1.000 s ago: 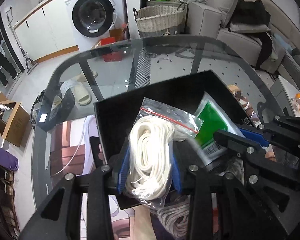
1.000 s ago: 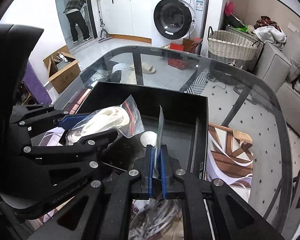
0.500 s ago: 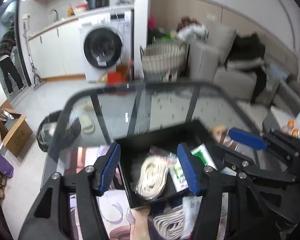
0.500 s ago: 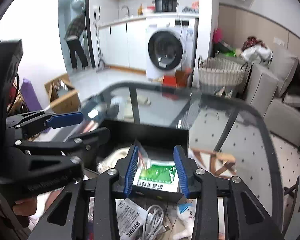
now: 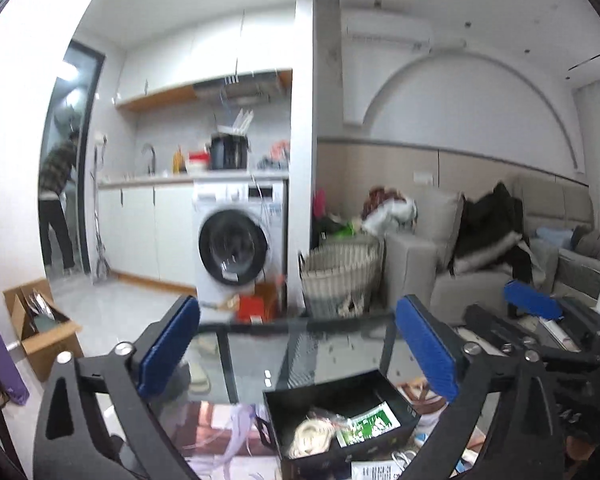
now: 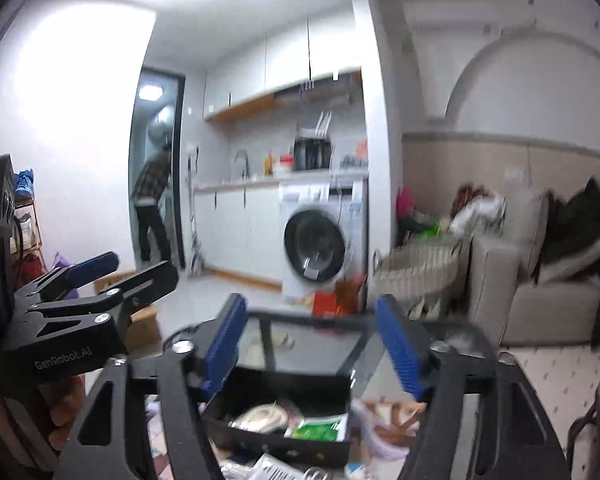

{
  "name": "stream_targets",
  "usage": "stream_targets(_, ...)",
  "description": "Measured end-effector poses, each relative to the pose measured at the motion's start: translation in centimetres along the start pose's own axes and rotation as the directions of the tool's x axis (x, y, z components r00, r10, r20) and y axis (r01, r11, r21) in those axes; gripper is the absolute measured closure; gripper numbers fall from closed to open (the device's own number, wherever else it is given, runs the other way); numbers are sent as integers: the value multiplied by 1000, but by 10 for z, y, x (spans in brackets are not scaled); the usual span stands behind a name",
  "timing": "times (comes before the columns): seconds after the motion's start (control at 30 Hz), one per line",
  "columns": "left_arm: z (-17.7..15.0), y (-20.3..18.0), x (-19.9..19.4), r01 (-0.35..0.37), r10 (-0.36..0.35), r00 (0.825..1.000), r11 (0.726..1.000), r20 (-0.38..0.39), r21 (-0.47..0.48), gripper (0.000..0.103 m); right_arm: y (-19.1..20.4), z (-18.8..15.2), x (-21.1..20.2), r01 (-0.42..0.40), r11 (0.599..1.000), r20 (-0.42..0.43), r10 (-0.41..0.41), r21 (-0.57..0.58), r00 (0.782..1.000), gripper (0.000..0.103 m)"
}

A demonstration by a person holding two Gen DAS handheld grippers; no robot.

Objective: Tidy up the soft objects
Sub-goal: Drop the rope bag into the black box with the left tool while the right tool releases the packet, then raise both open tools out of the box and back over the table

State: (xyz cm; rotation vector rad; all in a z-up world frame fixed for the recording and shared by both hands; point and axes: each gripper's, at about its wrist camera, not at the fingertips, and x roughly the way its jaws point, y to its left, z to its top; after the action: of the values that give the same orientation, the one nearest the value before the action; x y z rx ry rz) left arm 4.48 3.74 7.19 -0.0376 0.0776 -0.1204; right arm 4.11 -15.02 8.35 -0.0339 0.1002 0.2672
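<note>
Both tongs, left (image 5: 298, 350) and right (image 6: 314, 346), gape wide and empty above the black box (image 5: 396, 428) holding bagged rope (image 5: 312, 436).

A washer (image 5: 234, 246) stands under the counter (image 5: 188, 179), with a wicker basket (image 5: 340, 276) just right of it and a grey sofa (image 5: 480, 276) beyond. A person (image 6: 152, 216) stands in the doorway, and a cardboard box (image 5: 40, 328) sits on the floor at left.
</note>
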Motion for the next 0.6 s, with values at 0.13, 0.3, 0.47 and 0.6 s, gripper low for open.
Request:
stream_targets(0.13,-1,10,-15,11,-11,1000,1000,29,-18,1,3,4,-32,6,1000,75,-5,-13,997,23)
stream_targets(0.3,-7,18,-27,19,-18,999,1000,38,-7,0,-1,1,-56,10,1000,99,-9,-6,995,19)
stream_targets(0.47,-16,17,-27,22,-22,1000,1000,4,18,0,-8,-6,-65,6,1000,46,-5,-5,999,19)
stream_targets(0.6,-27,10,-18,27,-24,997,998,-67,52,0,-15,-16,-51,2,1000,-62,-1,15,998,19)
